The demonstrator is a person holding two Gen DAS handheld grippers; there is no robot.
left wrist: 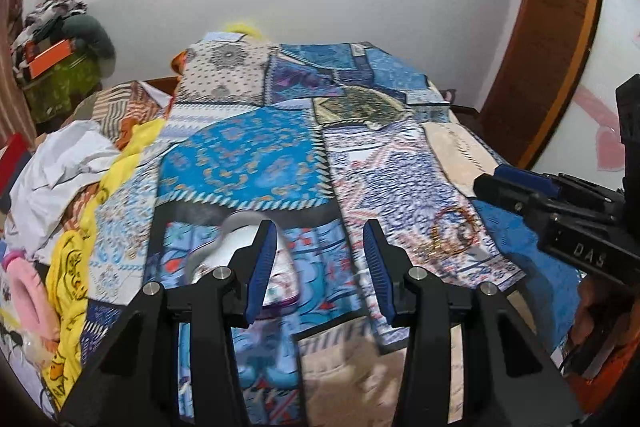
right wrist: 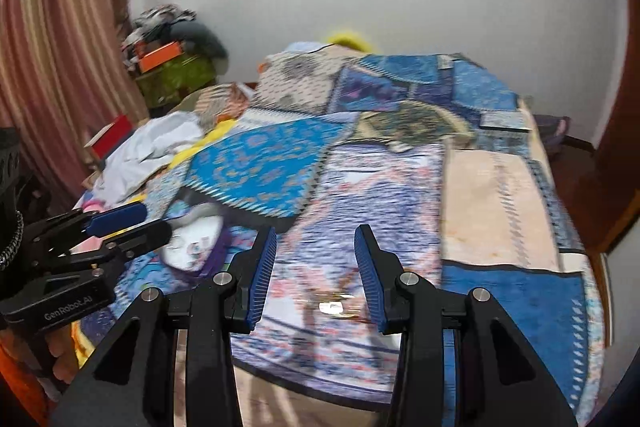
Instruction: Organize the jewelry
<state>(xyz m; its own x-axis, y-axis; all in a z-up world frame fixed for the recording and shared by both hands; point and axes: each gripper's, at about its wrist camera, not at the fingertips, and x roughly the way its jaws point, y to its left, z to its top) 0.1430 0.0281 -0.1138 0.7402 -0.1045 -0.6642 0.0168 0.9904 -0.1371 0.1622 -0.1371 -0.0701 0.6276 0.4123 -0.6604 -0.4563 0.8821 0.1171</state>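
On the bed's patchwork quilt point(left wrist: 248, 155) lies a white pouch-like holder with a printed pattern point(left wrist: 236, 247), blurred, so whether it holds anything cannot be told. The left gripper point(left wrist: 320, 263) hangs just over it with its jaws spread wide and holding nothing. To the right, a loose cluster of bangles point(left wrist: 452, 231), orange and gold, rests on the quilt, outside the pouch. The right gripper point(right wrist: 316, 267) hovers above that jewelry point(right wrist: 334, 305), jaws likewise wide apart and gripping nothing.
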